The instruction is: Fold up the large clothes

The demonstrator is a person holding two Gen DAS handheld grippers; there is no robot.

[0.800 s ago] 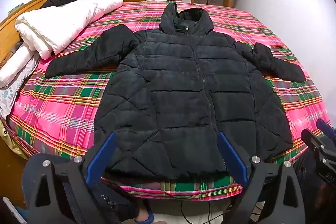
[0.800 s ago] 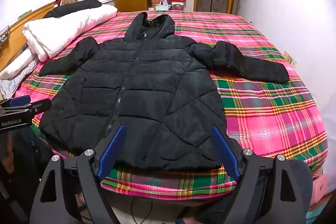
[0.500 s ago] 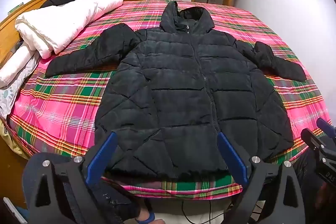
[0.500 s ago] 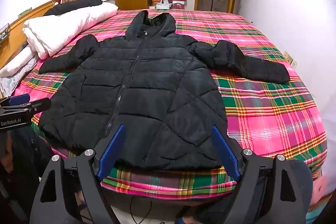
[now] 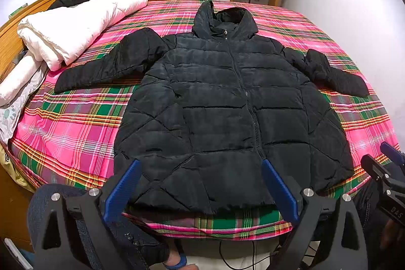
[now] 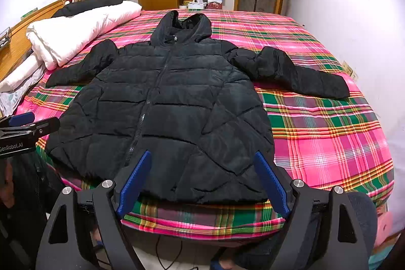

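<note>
A black puffer jacket [image 5: 227, 113] lies face up, sleeves spread, hem at the near edge of the plaid bed [image 5: 76, 123], unchanged from a moment ago; left gripper [image 5: 201, 190] and right gripper [image 6: 202, 180] hover wide open and empty, so folding hasn't started.

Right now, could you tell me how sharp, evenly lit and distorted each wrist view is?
Left wrist: sharp, evenly lit, fisheye bows the bed edges, corners vignetted; black jacket keeps quilting detail. Right wrist: equally sharp, same barrel distortion, slight sheen on the jacket.
</note>
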